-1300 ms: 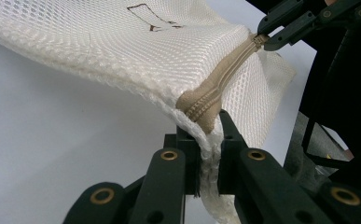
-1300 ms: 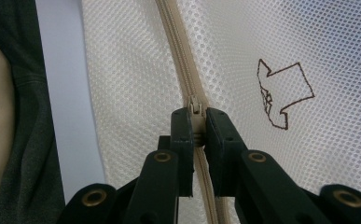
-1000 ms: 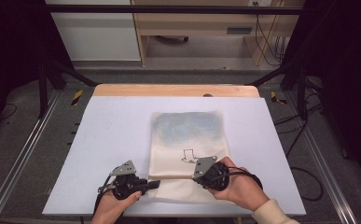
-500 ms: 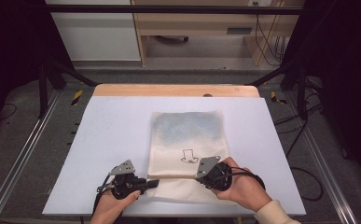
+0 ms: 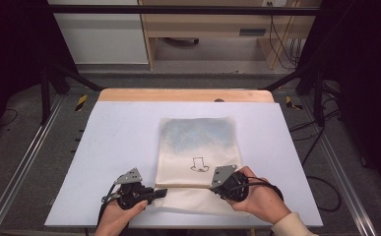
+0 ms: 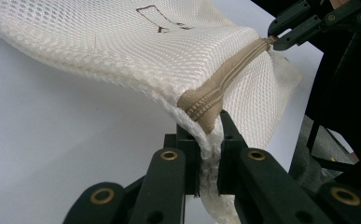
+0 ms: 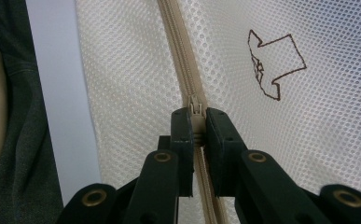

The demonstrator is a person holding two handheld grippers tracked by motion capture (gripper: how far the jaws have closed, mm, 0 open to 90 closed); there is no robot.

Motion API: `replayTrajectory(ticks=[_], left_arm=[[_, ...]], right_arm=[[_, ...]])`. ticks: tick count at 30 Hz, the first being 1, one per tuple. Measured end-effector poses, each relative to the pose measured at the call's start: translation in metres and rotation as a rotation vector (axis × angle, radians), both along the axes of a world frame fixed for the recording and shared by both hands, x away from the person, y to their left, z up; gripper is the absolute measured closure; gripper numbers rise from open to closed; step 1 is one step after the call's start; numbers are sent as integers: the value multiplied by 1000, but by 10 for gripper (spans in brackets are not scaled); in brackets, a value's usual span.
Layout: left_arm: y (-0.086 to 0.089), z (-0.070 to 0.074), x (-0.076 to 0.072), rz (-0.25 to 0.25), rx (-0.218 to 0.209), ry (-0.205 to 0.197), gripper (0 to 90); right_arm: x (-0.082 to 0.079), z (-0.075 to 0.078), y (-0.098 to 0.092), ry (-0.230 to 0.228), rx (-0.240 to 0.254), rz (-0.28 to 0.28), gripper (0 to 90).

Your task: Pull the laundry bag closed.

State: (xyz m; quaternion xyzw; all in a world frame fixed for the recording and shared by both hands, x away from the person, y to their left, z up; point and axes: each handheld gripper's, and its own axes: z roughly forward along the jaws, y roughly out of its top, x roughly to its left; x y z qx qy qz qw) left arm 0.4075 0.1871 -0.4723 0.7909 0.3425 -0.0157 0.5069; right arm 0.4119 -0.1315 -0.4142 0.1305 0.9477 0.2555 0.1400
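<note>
Both grippers were clamped on the mesh laundry bag (image 5: 198, 147): the left gripper (image 6: 209, 154) pinched the bag's corner at the end of the beige zipper (image 6: 225, 79), and the right gripper (image 7: 197, 135) gripped the zipper pull (image 7: 195, 109). No readable writing showed, just a brown outline drawing (image 7: 274, 63) on the mesh. The bag lay flat on a white table (image 5: 119, 137) near the person's edge, with grey floor (image 5: 25, 162) around and a wooden desk (image 5: 212, 29) beyond.

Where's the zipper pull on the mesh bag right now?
The zipper pull sits pinched in the right gripper, on the tan zipper near the mesh bag's right side, just below the printed outline in the high view.
</note>
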Motion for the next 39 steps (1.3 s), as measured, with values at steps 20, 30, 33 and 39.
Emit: replayTrajectory(ticks=[20, 30, 33, 39], left_arm=[[1, 0, 0, 4, 3, -3, 834], [2, 1, 1, 7, 4, -3, 834], [2, 1, 1, 7, 5, -2, 834], [4, 1, 1, 13, 2, 0, 833]], right_arm=[[-2, -1, -12, 1, 0, -21, 820], [-4, -3, -26, 1, -14, -52, 820], [-5, -4, -31, 4, -12, -58, 820], [-5, -6, -42, 1, -5, -85, 820]])
